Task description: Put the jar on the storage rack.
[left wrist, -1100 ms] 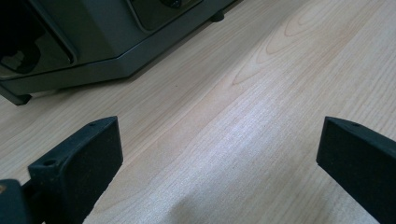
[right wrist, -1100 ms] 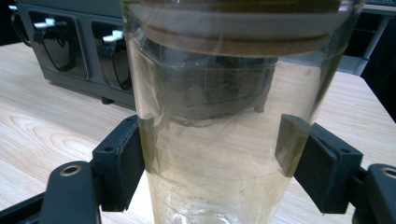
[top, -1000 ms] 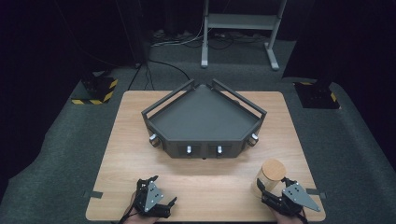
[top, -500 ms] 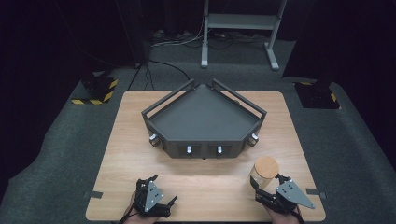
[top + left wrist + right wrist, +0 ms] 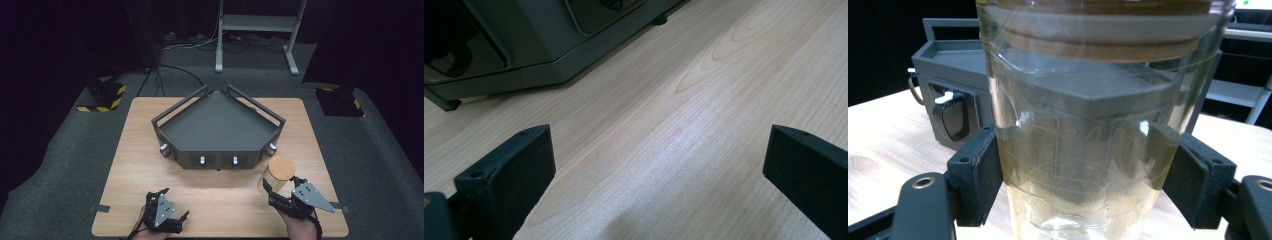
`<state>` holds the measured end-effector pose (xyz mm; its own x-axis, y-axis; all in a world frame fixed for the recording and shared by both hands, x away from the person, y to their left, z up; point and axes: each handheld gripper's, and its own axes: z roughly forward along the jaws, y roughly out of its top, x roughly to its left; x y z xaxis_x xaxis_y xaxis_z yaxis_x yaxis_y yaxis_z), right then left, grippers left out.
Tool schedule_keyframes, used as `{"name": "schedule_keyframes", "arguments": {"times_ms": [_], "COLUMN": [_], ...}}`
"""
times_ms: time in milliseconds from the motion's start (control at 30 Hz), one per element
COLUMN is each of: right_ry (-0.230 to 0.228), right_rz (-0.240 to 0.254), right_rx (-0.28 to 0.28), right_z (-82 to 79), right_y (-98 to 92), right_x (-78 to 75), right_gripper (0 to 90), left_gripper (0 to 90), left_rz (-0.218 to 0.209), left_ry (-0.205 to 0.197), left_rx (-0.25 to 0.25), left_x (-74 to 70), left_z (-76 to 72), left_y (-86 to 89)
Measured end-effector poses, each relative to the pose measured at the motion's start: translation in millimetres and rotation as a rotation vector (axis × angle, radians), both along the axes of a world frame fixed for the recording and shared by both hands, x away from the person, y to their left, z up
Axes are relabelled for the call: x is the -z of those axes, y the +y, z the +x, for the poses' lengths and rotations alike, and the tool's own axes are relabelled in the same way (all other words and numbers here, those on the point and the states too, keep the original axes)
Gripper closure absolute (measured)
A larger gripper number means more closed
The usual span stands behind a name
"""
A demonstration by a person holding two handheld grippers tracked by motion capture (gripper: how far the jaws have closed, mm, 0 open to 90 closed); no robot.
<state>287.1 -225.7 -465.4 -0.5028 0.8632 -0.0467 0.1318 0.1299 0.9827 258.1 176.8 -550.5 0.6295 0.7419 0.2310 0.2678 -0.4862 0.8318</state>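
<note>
A clear glass jar (image 5: 278, 176) with a round wooden lid hangs just above the wooden table (image 5: 150, 150), right of the tray's front. My right gripper (image 5: 274, 194) is shut on its lower half. In the right gripper view the two black pads (image 5: 975, 175) press on the jar (image 5: 1098, 115) from both sides. A dark grey five-sided tray (image 5: 220, 127) with side rails stands mid-table, with nothing in it. Near the front edge my left gripper (image 5: 175, 204) rests open over bare wood. In the left gripper view the left gripper (image 5: 659, 165) has its jaws wide apart, and the tray's front wall (image 5: 524, 55) lies ahead.
Small knobs line the tray's front face (image 5: 217, 161). Off the table, a yellow-and-black striped base (image 5: 102, 97) sits on the floor at left, another base (image 5: 340, 102) at right, and a metal stand (image 5: 257, 30) with cables behind.
My right gripper has lifted the jar off the table and carried it a little left, toward the tray's front corner. The left gripper has stayed where it was.
</note>
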Motion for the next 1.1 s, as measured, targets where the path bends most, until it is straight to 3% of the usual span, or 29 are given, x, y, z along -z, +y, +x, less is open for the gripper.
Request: {"name": "schedule_keyframes", "arguments": {"times_ms": [533,1100], "right_ry": [-0.026,-0.085], "right_rz": [0.017,0.006], "right_rx": [0.006,0.000], "right_z": [13.6,30.3], "right_y": [9.6,25.2], "right_x": [-28.6,-63.3], "right_gripper": [24.6,24.7], "left_gripper": [0.8,0.8], "left_rz": [-0.009,-0.024], "left_ry": [-0.001,-0.003], "left_rx": [0.009,0.011], "left_x": [-0.4,-0.7], "left_z": [-0.2,-0.3], "left_y": [1.3,2.9]}}
